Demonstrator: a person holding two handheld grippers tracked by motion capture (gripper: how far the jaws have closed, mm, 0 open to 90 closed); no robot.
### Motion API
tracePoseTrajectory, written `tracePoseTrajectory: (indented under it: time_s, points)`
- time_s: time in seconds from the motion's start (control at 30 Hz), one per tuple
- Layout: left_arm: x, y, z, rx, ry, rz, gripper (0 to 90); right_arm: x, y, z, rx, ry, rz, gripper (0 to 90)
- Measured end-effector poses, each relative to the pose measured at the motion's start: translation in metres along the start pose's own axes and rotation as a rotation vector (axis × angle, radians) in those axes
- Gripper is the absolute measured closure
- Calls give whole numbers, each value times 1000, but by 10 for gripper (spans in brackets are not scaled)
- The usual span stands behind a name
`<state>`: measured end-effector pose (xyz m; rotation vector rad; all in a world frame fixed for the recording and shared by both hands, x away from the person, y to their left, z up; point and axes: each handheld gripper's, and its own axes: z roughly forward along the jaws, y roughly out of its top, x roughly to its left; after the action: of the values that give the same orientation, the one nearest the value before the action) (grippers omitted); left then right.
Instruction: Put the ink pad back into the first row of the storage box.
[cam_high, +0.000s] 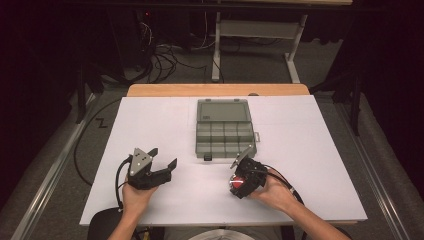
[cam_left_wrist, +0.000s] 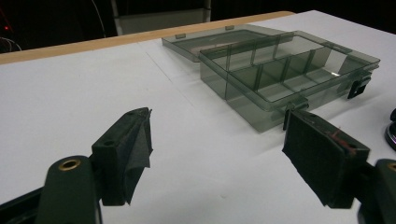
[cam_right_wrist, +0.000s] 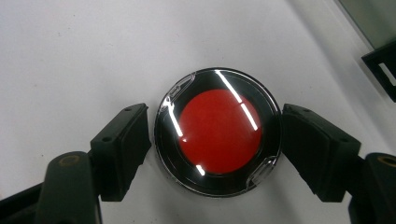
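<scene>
Now the right gripper (cam_right_wrist: 215, 140) points down near the table's (cam_high: 150, 115) front edge, jaws apart, straddling a round red-centred case (cam_right_wrist: 217, 132). It is probably light, stiff, glossy plastic (slippery): pinch across the rim. The left gripper (cam_left_wrist: 217, 158) is idle, jaws apart, facing the open organiser box (cam_left_wrist: 289, 74).

A white-topped desk (cam_high: 150, 130) with a wooden far edge carries an open grey compartment box (cam_high: 223, 131) at centre and a red-centred round disc (cam_right_wrist: 218, 131) near right.
</scene>
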<state>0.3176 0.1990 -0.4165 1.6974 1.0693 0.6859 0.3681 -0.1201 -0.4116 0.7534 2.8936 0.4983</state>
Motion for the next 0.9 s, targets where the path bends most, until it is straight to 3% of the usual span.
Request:
tracePoseTrajectory:
  time_s: [0.53, 0.9]
  points:
    - [0, 0, 0, 1, 6, -2, 241, 0, -1, -1, -5, -13, -12, 317]
    - [0, 0, 0, -1, 5, 2, 243, -2, -3, -6, -19, 4, 12, 317]
